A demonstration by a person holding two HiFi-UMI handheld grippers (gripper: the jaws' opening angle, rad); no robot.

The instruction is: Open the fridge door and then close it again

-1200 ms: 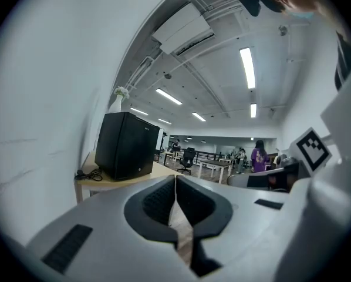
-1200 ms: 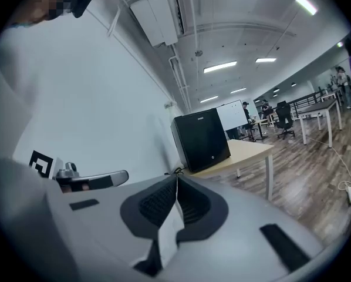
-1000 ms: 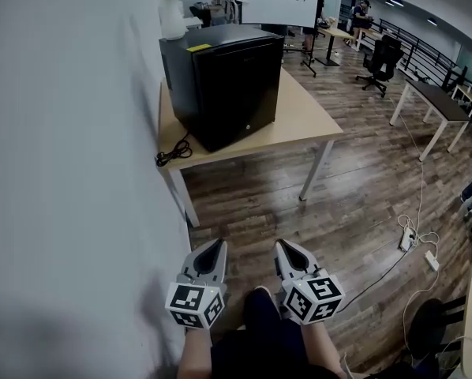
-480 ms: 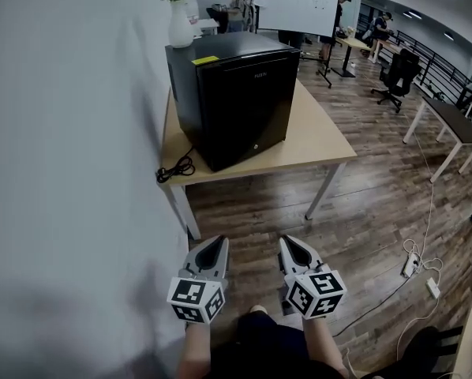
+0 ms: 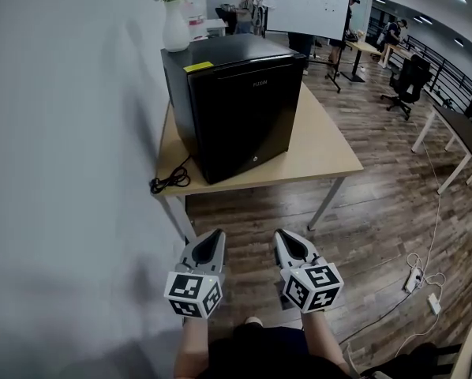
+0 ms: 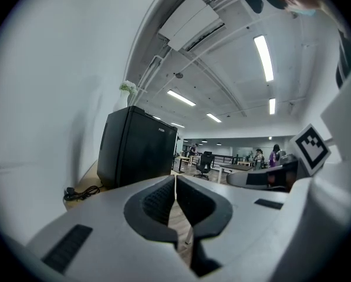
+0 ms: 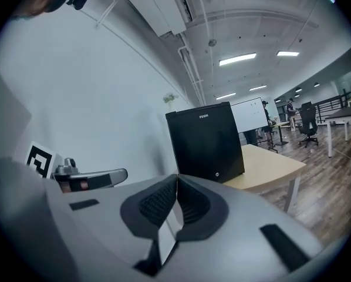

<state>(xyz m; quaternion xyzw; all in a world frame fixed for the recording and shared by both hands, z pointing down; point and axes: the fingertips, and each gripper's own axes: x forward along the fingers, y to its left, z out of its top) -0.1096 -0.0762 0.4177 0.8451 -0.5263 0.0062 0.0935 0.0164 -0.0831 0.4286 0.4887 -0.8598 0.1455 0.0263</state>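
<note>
black fridge [image 5: 236, 105] upright on a pale wooden counter [image 5: 323, 144], left side close along the white wall [image 5: 62, 148]. door [image 5: 252, 121] shut flush, facing out toward the claws. on the fridge's top, at its front left corner, a yellow sticker [image 5: 198, 66]. at the fridge's far left corner, a white vase [image 5: 175, 28] with flowers, on it or behind it not clear. left of the fridge's base, at the counter edge, a coiled black cord [image 5: 169, 181]. beyond the fridge, a whiteboard [image 5: 309, 6] and a few people standing. far off to the fridge's right, a black office chair [image 5: 410, 77] on the wood floor [image 5: 378, 212].

left claw [image 5: 215, 237] and right claw [image 5: 281, 235] side by side, well short of the fridge, over the floor in front of the counter. both pointed toward the fridge, neither touching it or the counter. left claw closed, pads pressed together, nothing between them. right claw likewise closed and empty. fridge door straight ahead in both gripper views.
</note>
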